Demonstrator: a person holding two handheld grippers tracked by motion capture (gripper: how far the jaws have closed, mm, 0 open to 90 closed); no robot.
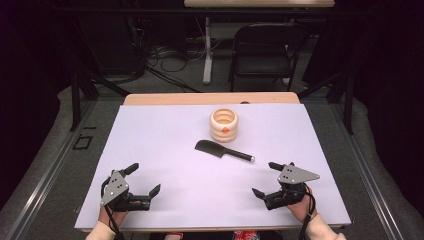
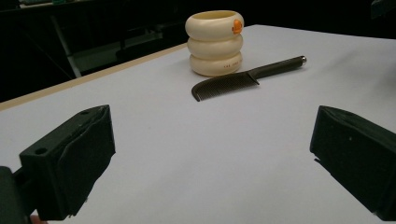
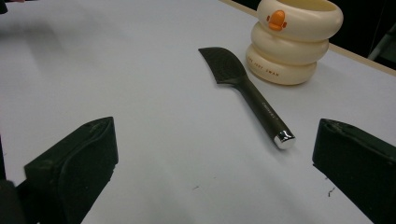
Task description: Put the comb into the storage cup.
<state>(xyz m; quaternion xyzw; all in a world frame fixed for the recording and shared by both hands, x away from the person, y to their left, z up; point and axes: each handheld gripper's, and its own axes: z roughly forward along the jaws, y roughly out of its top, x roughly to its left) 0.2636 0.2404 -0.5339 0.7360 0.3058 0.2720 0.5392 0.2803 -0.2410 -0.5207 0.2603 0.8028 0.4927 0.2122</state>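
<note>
a white table [image 1: 165,200] carries two things near its middle and far part. a cream ringed cup [image 1: 224,125], shaped like three stacked rings with a small orange duck mark on its side, stands upright toward the far edge. just in front of it lies a black comb [image 1: 222,151], flat on the table, its toothed part close to the cup and its handle pointing away to the right, ending in a shiny metal cap. in the high view there is a small gap between the comb and the cup; in the left gripper view the comb [image 2: 243,79] looks almost against the cup [image 2: 215,43], so i cannot tell if they touch.

the left gripper [image 1: 143,179] rests at the near left part of the table, held by a hand [image 1: 107,215]. its jaws stand wide apart and there is nothing between them.

the right gripper [image 1: 266,179] rests at the near right part, held by the other hand [image 1: 300,207], with a grey three-cornered plate on top. its jaws also stand wide apart with nothing between them. in the right gripper view the comb [image 3: 245,86] lies ahead, its metal cap nearest to the jaws, and the cup [image 3: 292,39] stands beyond it.

both grippers are well apart from the comb and the cup. behind the table a dark folding chair [image 1: 265,50] stands on the floor.
</note>
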